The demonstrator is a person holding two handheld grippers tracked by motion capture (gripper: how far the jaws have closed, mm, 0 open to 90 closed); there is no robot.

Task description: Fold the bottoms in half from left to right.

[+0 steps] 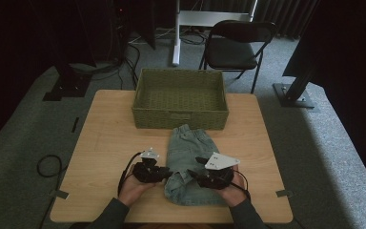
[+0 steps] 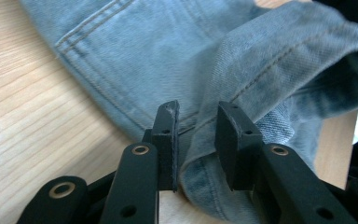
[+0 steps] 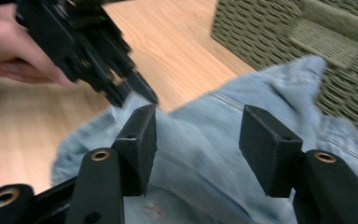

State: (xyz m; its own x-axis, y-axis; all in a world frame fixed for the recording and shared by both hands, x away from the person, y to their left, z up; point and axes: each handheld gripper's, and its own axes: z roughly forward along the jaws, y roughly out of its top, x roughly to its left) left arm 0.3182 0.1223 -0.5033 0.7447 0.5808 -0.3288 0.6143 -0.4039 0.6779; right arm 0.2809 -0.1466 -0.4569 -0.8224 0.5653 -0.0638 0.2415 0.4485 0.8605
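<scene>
Closest to me, the person's two hands sit at the table's (image 1: 105,143) six o'clock edge. The left gripper (image 1: 164,172) has its jaws drawn in on a folded hem of the denim shorts (image 1: 187,162), the cloth caught between its pads (image 2: 168,140). At three o'clock from it, the right gripper (image 1: 193,174) hangs over the same shorts with jaws spread apart and nothing pinched. The shorts lie flat mid-table, their waistband touching the green woven basket (image 1: 180,98) at twelve o'clock.
</scene>
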